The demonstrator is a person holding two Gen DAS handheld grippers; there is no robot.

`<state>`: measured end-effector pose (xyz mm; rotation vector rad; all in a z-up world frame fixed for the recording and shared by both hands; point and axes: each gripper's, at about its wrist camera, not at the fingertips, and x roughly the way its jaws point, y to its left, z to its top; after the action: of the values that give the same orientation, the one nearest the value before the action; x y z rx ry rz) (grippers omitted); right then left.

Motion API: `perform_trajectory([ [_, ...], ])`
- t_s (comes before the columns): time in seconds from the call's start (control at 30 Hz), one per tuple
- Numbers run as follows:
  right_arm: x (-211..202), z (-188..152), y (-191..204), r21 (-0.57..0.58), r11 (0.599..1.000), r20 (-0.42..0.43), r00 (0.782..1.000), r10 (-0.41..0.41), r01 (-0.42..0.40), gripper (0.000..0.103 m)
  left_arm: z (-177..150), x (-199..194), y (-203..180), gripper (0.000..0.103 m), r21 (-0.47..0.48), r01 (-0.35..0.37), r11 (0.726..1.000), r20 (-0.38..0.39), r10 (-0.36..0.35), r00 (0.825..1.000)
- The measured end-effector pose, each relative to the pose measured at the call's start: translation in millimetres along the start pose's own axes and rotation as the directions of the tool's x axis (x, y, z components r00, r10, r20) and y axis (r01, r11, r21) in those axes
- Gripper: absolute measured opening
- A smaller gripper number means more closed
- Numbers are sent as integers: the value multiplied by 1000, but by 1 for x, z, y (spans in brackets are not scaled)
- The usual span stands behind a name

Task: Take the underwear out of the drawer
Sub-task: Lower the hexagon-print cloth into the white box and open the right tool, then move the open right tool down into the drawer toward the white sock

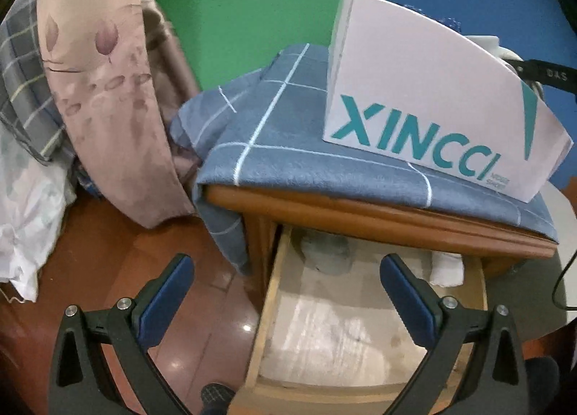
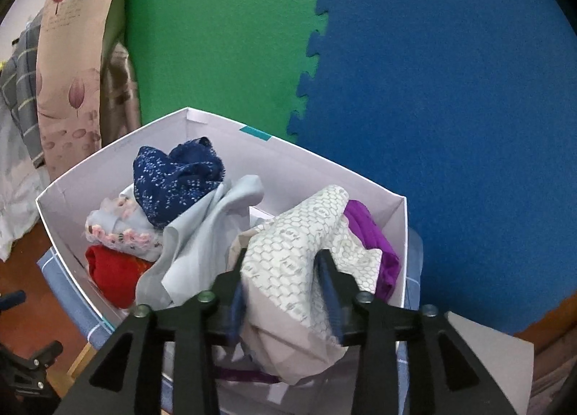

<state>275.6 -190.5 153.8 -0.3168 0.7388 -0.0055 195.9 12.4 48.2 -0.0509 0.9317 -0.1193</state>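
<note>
The left gripper (image 1: 286, 287) hung over the open drawer (image 1: 268, 306), its jaws spread as wide as they go and nothing between them. Down in there, at the far end under the cabinet top, sat a grey bundle (image 1: 326, 252), and to its right a white roll (image 1: 447, 269); the near half of the drawer floor looked bare. Whether either piece was underwear, I couldn't say from that angle.

Over on the right, the right gripper (image 2: 285, 292) was above the white box (image 2: 306, 169), and a cream patterned garment (image 2: 288, 263) sat between its pads. The jaws stood partly apart, so whether they were pinching the cloth or letting it go, I couldn't tell. It draped over the box's near right side, beside a purple piece (image 2: 375, 234). The box was already heaped: a navy piece (image 2: 173, 180) at the far left, a pale grey one (image 2: 202, 234) in the middle, a red one (image 2: 115, 274) low on the left.

On feel, I'd judge these things light, limp and floppy, nothing fragile, with no stiff edge to grab. The best hold on the grey bundle looked like a pinch across its bunched top, deep enough to catch a fold, since thin cloth could slip from a shallow grip.
</note>
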Motion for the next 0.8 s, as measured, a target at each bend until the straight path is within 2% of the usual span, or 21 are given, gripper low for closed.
perform_trajectory([
  [0.13,0,4,10,-31,999,-2,999,-44,44,61,-1,0,-1,102,17,-24,1000,-2,24,1000],
  [0.3,-19,10,14,-44,997,30,998,-61,62,63,-2,4,-5,102,33,-31,999,-16,31,999],
  [0.53,-69,8,23,-80,994,111,992,-60,70,65,-1,6,-2,102,0,-27,1000,-33,27,999],
  [0.8,-129,-41,57,-218,973,167,985,-42,78,66,-2,7,2,102,-16,-41,999,-36,40,999],
])
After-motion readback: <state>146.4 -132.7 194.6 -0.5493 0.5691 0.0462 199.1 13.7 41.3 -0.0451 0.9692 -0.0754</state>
